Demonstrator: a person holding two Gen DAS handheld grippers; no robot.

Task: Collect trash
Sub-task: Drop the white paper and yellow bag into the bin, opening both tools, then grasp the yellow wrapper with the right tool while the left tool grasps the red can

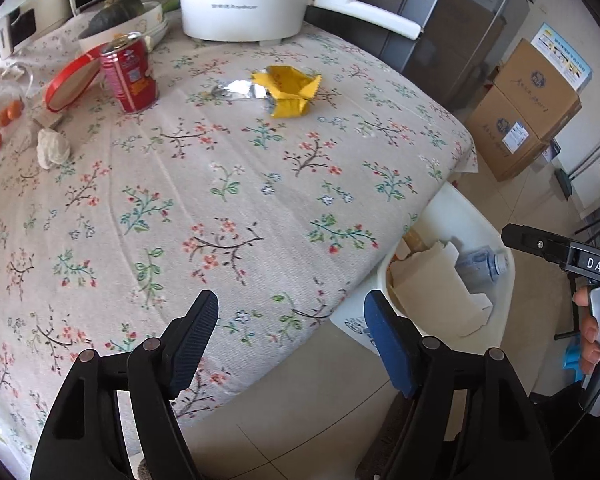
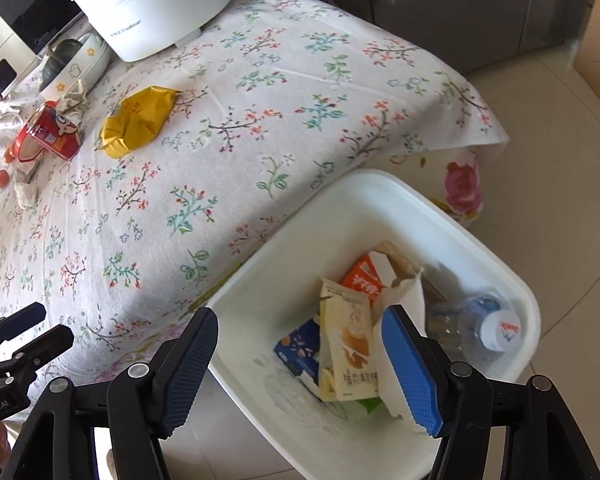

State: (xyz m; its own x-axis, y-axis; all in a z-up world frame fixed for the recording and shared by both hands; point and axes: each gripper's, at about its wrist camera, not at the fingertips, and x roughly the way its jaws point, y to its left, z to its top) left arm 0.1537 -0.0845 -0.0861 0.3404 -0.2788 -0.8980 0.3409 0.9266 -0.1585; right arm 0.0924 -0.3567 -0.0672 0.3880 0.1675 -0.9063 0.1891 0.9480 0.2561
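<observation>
Both tongs wide, empty: left tongs [image 1: 292, 312] over desk [image 1: 240, 200] edge, right tongs [image 2: 300, 332] above bin [image 2: 380, 184]. Yellow wrapper [image 1: 290, 90] mid-desk: light, crinkly; pinch a raised edge.

On the table [image 1: 260, 200] a can [image 1: 129, 76] stands left of a wrapper [image 1: 288, 90]; the bin [image 2: 380, 196] sits beside the table's edge.

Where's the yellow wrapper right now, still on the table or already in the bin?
The yellow wrapper is on the table, toward its far side, between the red can and the white pot. It is not in the bin.
</observation>
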